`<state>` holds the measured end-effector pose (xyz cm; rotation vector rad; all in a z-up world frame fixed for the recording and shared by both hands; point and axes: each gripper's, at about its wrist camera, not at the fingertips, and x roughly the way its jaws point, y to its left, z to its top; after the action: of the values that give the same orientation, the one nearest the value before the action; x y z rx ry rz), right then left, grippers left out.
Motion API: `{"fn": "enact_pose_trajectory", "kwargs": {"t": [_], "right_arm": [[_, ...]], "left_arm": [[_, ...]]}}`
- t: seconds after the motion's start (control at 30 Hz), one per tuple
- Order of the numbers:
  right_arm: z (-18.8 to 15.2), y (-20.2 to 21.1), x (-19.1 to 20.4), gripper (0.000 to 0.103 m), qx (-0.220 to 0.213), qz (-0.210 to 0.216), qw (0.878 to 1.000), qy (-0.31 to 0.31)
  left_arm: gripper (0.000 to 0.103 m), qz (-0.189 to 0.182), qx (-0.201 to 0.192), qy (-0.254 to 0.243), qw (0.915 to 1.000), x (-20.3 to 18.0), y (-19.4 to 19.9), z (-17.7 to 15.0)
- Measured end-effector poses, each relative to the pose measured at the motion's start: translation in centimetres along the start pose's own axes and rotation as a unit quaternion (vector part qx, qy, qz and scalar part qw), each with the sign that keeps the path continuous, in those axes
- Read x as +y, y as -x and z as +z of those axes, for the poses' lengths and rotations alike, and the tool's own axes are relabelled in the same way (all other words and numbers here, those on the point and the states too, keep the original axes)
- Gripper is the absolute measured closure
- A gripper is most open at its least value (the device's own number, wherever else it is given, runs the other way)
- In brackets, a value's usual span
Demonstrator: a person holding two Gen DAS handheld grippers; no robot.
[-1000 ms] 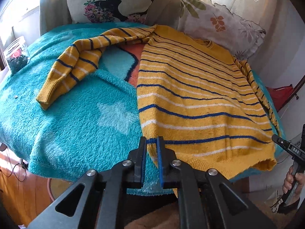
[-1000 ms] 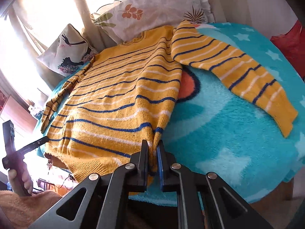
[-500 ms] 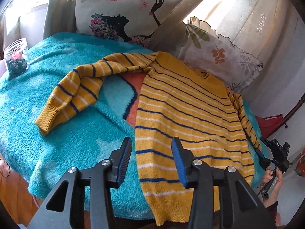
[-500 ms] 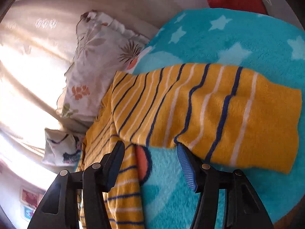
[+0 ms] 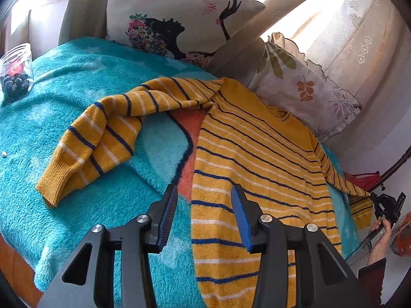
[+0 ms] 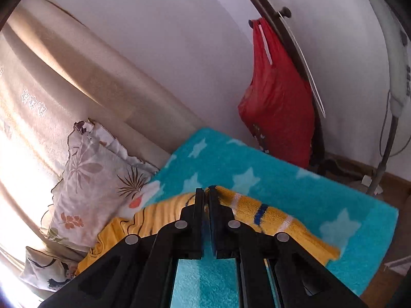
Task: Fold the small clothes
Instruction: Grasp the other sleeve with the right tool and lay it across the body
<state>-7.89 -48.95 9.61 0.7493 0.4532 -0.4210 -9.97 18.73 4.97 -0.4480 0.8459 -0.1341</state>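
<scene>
The yellow striped sweater (image 5: 257, 169) lies flat on the teal star blanket (image 5: 64, 118), its body to the right and one sleeve (image 5: 108, 138) bent out to the left. The left gripper (image 5: 204, 217), clamped on the near hem a second ago, now hangs above the sweater's left edge with its jaws spread wide and nothing between them. The right gripper (image 6: 206, 197), which stood open half a second ago, has pinched its jaws together on the other sleeve (image 6: 257, 213) at the blanket's far right, beside the leaf-print pillow (image 6: 95, 177).
</scene>
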Motion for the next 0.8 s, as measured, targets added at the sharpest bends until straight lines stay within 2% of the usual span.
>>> {"fn": "enact_pose_trajectory", "kwargs": {"t": [0.1,0.17,0.23,0.3,0.37,0.43,0.5,0.57,0.63,0.67,0.7,0.73,0.8], "right_arm": [[0.4,-0.8,3.7,0.098,0.01,0.011,0.999,0.046],[-0.2,-1.6,7.8,0.098,0.017,0.024,0.995,0.092],[-1.5,-2.0,12.4,0.098,0.023,0.045,0.987,0.15],[-4.4,-2.4,18.6,0.098,0.035,0.081,0.97,0.227],[-8.5,-3.1,24.2,0.098,0.06,0.121,0.945,0.299],[-14.1,-3.8,29.4,0.098,0.099,0.167,0.908,0.372],[-20.8,-4.9,33.8,0.098,0.159,0.218,0.854,0.445],[-28.1,-5.9,36.7,0.098,0.221,0.243,0.789,0.519],[-33.3,-6.1,37.6,0.097,0.232,0.236,0.747,0.577],[-34.5,-6.1,37.7,0.095,0.233,0.236,0.738,0.588],[-35.2,-6.0,37.6,0.088,0.235,0.238,0.733,0.593],[-35.4,-5.9,37.5,0.073,0.234,0.237,0.731,0.595],[-34.9,-5.6,36.9,0.055,0.225,0.234,0.735,0.595]], "left_arm": [[0.061,-0.005,0.004,0.014,0.9999,1.2,-0.1,-0.1],[0.061,-0.003,0.003,0.014,0.9999,1.7,0.0,-0.2],[0.061,-0.001,0.0,0.017,0.9999,2.3,0.3,-0.2],[0.061,0.0,-0.004,0.024,0.9997,2.9,0.6,-0.2],[0.061,0.0,-0.009,0.032,0.9994,3.5,1.0,-0.3],[0.061,0.003,-0.012,0.039,0.9992,4.1,1.4,-0.4],[0.061,0.007,-0.015,0.045,0.9989,4.6,1.8,-0.6],[0.061,0.011,-0.017,0.049,0.9986,5.1,2.3,-0.9],[0.06,0.014,-0.02,0.053,0.9983,5.7,3.0,-1.0],[0.057,0.016,-0.024,0.053,0.9982,6.0,3.3,-1.1],[0.055,0.019,-0.028,0.053,0.998,6.3,3.6,-1.2],[0.051,0.022,-0.031,0.053,0.9978,6.5,3.8,-1.2],[0.05,0.023,-0.034,0.054,0.9977,7.0,3.8,-1.2]]}}
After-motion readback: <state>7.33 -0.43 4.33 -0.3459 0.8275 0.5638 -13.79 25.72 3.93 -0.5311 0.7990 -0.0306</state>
